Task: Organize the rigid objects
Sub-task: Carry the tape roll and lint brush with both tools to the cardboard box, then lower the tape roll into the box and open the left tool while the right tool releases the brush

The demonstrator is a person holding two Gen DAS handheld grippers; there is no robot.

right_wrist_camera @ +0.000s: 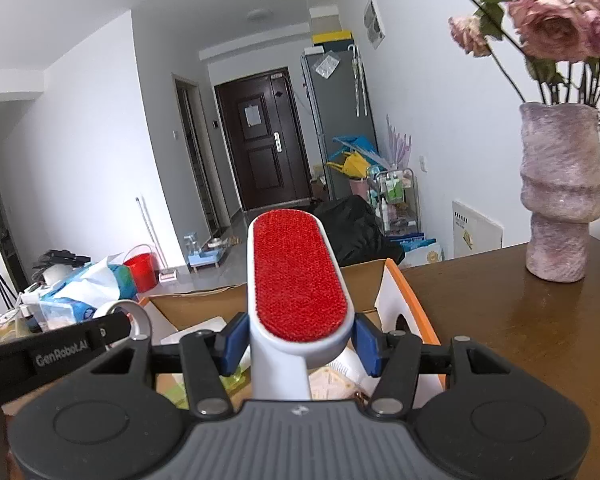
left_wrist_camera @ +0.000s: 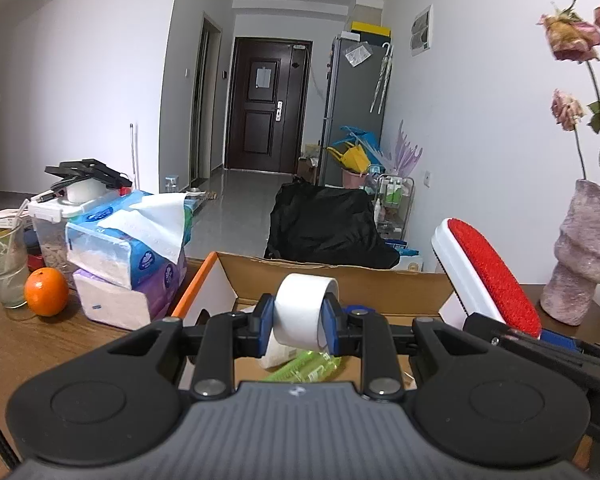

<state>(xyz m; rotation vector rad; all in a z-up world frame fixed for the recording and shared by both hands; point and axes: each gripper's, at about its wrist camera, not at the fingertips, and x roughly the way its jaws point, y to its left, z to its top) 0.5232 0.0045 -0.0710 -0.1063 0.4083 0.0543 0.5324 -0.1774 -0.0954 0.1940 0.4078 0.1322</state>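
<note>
Two blue pads of the left gripper (left_wrist_camera: 299,320) pinch a white tape roll (left_wrist_camera: 304,310) upright between them, above the open cardboard box (left_wrist_camera: 340,276). Right gripper (right_wrist_camera: 300,344) clamps the red lint brush (right_wrist_camera: 296,276) by its white neck, head projecting forward over the same box.

Brown table (right_wrist_camera: 520,320): cardboard box (left_wrist_camera: 340,280), orange (left_wrist_camera: 46,291), vase (right_wrist_camera: 560,196), tissue packs (left_wrist_camera: 128,248).

white tape roll (left_wrist_camera: 305,312) upright over cardboard box (left_wrist_camera: 340,276) | red-faced lint brush (right_wrist_camera: 298,276) tilted above box
</note>
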